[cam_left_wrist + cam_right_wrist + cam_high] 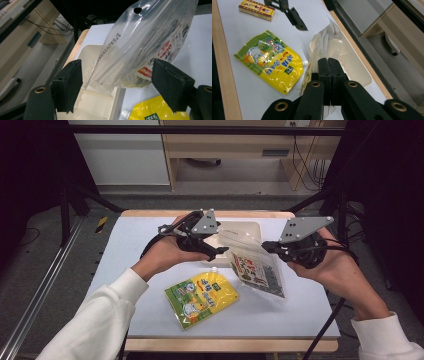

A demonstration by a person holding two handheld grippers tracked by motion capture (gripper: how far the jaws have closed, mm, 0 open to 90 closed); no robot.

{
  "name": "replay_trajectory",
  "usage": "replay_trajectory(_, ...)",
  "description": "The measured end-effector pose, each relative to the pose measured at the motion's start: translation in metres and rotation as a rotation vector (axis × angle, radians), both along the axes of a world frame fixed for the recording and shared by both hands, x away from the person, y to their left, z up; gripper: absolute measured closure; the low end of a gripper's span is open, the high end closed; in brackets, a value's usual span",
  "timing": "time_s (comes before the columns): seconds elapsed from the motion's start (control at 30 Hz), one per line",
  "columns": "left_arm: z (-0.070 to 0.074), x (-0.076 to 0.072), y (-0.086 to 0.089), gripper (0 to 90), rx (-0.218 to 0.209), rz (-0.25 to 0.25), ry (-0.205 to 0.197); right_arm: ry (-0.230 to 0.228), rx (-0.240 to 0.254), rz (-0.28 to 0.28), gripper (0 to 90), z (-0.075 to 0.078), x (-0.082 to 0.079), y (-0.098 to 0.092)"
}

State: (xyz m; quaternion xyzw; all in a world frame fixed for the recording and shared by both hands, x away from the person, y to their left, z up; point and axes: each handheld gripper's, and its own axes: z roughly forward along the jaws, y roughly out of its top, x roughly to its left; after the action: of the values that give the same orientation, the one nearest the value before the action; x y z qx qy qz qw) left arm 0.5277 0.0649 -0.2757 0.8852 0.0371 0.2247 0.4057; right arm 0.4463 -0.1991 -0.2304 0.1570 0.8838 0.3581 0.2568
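Note:
A clear plastic bag [255,267] with a printed label hangs tilted above the table, beside a white tray [240,227]. My right gripper [267,247] is shut on the bag's edge; in the right gripper view the film [324,42] is pinched where the jaws [328,62] meet. My left gripper [220,251] stands open at the bag's other side. In the left gripper view the bag [140,45] lies between the two pads [67,85], which do not press on it. A yellow spouted pouch [201,298] lies flat on the table near the front.
The white tray [92,100] sits at the back middle of the pale blue table [150,245], near its far edge. A small yellow and red box [257,9] lies on the table beyond the pouch [272,67]. A black frame stands at both sides.

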Motion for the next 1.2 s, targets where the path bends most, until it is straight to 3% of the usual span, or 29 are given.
replay_trajectory(0.23,-0.013,0.004,-0.017,26.3,0.036,-0.031,0.013,0.009,0.006,0.000,89.7,-0.001,0.000,0.002)
replay_trajectory(0.3,-0.014,0.006,-0.019,37.8,0.044,-0.021,0.021,0.014,0.008,-0.005,89.6,-0.001,0.000,0.002)
replay_trajectory(0.43,-0.018,0.006,-0.022,47.8,0.068,-0.034,0.039,0.019,0.007,-0.014,89.6,-0.002,0.000,0.000)
replay_trajectory(0.57,-0.023,0.002,-0.024,66.5,0.093,-0.051,0.055,0.033,0.009,-0.032,89.4,-0.003,-0.001,-0.004)
replay_trajectory(0.63,-0.025,0.000,-0.025,72.4,0.088,-0.057,0.057,0.046,-0.003,-0.043,89.1,-0.003,-0.002,-0.006)
replay_trajectory(0.77,-0.024,-0.002,-0.025,74.5,0.096,-0.073,0.058,0.055,-0.009,-0.046,88.1,-0.002,-0.002,-0.006)
replay_trajectory(0.93,-0.023,-0.006,-0.024,78.0,0.107,-0.092,0.052,0.039,-0.057,-0.062,79.0,0.001,-0.001,0.001)
replay_trajectory(1.03,-0.024,-0.008,-0.026,79.0,0.103,-0.101,0.049,0.033,-0.067,-0.055,68.2,0.003,0.003,0.010)
replay_trajectory(1.1,-0.023,-0.009,-0.027,79.3,0.102,-0.107,0.045,0.015,-0.108,-0.046,59.6,0.003,0.005,0.019)
replay_trajectory(1.2,-0.024,-0.009,-0.029,79.4,0.093,-0.108,0.046,-0.012,-0.170,-0.038,54.5,-0.001,0.010,0.030)
